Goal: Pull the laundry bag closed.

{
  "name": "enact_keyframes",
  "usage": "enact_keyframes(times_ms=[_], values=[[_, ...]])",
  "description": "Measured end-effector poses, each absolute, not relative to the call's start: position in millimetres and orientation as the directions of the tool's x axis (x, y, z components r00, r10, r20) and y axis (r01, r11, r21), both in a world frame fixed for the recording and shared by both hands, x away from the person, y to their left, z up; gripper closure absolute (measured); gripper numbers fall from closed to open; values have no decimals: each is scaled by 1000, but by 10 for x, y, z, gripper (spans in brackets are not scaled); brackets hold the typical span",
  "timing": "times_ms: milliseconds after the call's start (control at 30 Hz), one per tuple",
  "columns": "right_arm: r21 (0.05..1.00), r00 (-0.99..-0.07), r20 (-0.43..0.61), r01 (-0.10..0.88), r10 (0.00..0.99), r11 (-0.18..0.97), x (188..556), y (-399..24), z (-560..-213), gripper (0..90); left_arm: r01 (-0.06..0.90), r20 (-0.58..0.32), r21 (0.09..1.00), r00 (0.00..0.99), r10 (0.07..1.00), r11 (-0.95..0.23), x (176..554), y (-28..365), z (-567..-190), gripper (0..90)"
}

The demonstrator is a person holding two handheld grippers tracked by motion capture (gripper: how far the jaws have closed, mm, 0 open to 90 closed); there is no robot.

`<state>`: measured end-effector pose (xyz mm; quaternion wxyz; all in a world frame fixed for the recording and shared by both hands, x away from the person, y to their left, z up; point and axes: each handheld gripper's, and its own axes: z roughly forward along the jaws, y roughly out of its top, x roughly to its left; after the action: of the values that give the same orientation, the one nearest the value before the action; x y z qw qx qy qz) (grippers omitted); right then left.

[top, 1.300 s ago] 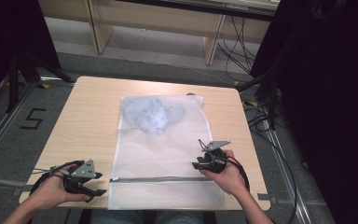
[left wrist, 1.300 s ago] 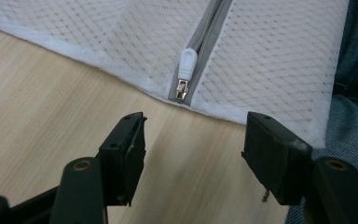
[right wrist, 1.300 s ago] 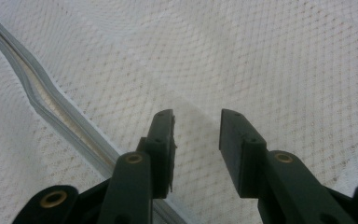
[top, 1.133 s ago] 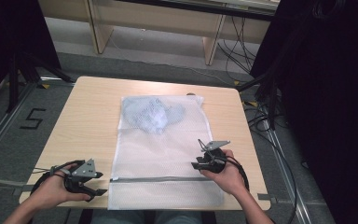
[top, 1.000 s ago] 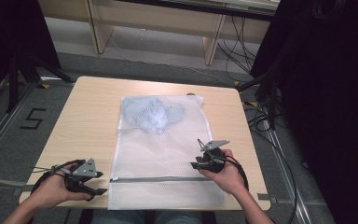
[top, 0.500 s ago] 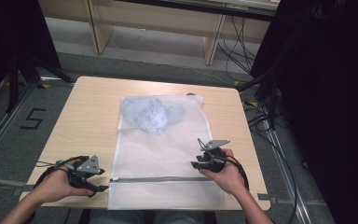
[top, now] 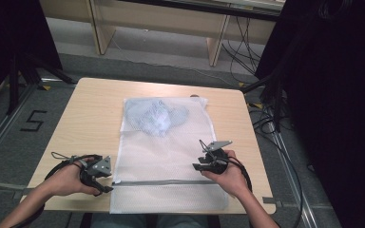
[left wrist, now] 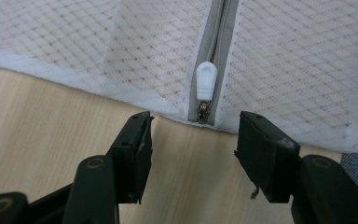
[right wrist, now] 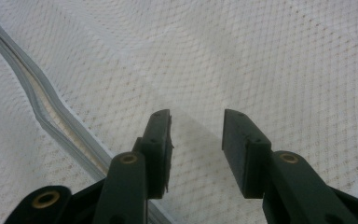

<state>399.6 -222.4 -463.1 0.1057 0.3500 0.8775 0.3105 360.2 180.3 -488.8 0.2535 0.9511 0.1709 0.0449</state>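
A white mesh laundry bag (top: 166,156) lies flat on the wooden table (top: 85,123), with a blue garment (top: 156,116) inside its far end. A grey zipper (top: 161,182) crosses its near end. My left gripper (top: 107,182) sits at the bag's left edge, open; its jaws have just been closing with nothing between them. In the left gripper view the white zipper pull (left wrist: 206,80) lies just beyond that gripper (left wrist: 193,130). My right gripper (top: 197,166) rests over the mesh on the right side, open, its jaws having just widened. The right gripper view shows bare mesh (right wrist: 261,56) under it (right wrist: 196,123) and the zipper (right wrist: 42,112) to its left.
The bag's near end reaches the table's front edge. Black cables (top: 266,123) run over the floor to the right of the table. A taped "5" (top: 32,121) marks the floor on the left. Wooden furniture legs (top: 100,28) stand behind the table.
My left hand has slid right, up to the bag's left edge at the zipper's end. The right hand and the bag have stayed put.
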Motion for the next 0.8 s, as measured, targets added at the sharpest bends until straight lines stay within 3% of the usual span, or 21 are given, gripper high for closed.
enact_keyframes(times_ms=[233, 500, 800], values=[[636, -771, 27, 505, 636, 584, 3970, -2021, -4587, 655, 263, 19, 460, 952, 305, -848, 3633, 1806, -4889, 451], [628, -835, 37, 447, 549, 638, 3951, -1589, -4576, 678, 289, -14, 516, 944, 329, -807, 3599, 1805, -4935, 459], [621, -862, 42, 418, 504, 663, 3955, -1317, -4532, 688, 213, 11, 553, 965, 263, -805, 3629, 1842, -4866, 451]])
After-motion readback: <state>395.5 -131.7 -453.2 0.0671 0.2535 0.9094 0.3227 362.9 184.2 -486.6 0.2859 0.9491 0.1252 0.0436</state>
